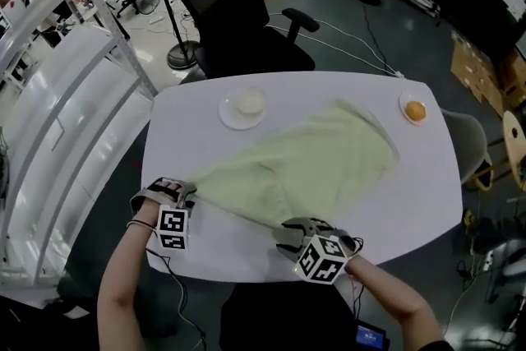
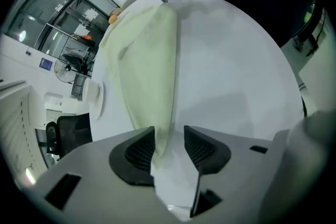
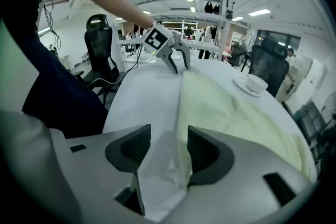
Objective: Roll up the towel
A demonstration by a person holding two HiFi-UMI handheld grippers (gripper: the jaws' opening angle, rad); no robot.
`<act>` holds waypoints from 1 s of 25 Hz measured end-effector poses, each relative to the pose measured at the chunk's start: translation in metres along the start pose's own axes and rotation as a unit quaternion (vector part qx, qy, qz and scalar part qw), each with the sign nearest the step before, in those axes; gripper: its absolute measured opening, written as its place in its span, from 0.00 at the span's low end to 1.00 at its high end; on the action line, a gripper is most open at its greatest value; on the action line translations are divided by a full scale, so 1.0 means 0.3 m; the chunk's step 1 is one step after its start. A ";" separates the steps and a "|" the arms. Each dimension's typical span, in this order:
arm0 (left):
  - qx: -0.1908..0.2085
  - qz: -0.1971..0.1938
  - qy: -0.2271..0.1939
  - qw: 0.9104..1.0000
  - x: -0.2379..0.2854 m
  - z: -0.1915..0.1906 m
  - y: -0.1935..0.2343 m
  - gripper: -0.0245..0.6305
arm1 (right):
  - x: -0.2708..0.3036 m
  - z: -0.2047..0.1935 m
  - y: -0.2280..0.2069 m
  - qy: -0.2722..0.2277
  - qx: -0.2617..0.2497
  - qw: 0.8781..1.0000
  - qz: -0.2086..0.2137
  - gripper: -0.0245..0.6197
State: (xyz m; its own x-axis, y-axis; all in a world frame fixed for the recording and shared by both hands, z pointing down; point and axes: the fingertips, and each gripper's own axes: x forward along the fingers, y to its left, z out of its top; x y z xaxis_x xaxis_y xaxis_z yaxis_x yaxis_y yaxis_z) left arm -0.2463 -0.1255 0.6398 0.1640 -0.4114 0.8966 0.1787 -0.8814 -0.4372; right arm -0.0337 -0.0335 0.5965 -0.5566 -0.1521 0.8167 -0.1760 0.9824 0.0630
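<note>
A pale green towel lies spread flat on the white oval table, with one long edge running along the near side. My left gripper is at that edge's left corner. In the left gripper view the towel tapers to a tip between the left gripper's jaws; the tip lies against one pad and stands clear of the other, so the left gripper is open. My right gripper stands at the near right corner. Its jaws are apart in the right gripper view, with bare table between them and the towel beside one pad.
A white saucer with a pale round thing sits at the far left of the table. A small plate with an orange ball is at the far right. A black office chair stands behind the table, and white racking runs along the left.
</note>
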 end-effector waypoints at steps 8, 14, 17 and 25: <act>0.007 -0.002 0.011 1.000 0.028 -0.052 0.032 0.23 | 0.048 -0.148 -0.056 0.053 0.008 0.997 -0.063 0.34; 0.000 -0.028 0.011 1.000 0.037 -0.052 0.014 0.19 | 0.053 -0.193 -0.067 0.087 -0.047 0.991 -0.089 0.17; 0.016 -0.022 0.027 0.999 0.041 -0.050 0.027 0.16 | 0.036 -0.183 -0.074 0.091 -0.060 0.989 -0.099 0.10; 0.019 0.002 0.041 0.999 0.033 -0.072 0.053 0.08 | -0.054 -0.117 -0.076 0.055 -0.040 0.993 -0.098 0.09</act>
State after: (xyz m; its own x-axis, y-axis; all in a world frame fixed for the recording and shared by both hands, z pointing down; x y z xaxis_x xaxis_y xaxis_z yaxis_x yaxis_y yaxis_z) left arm -0.2628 -0.1487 0.6433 0.0854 -0.4344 0.8966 0.2155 -0.8706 -0.4423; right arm 0.0079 -0.0497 0.6020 -0.4255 -0.3320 0.8418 -0.2041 0.9415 0.2681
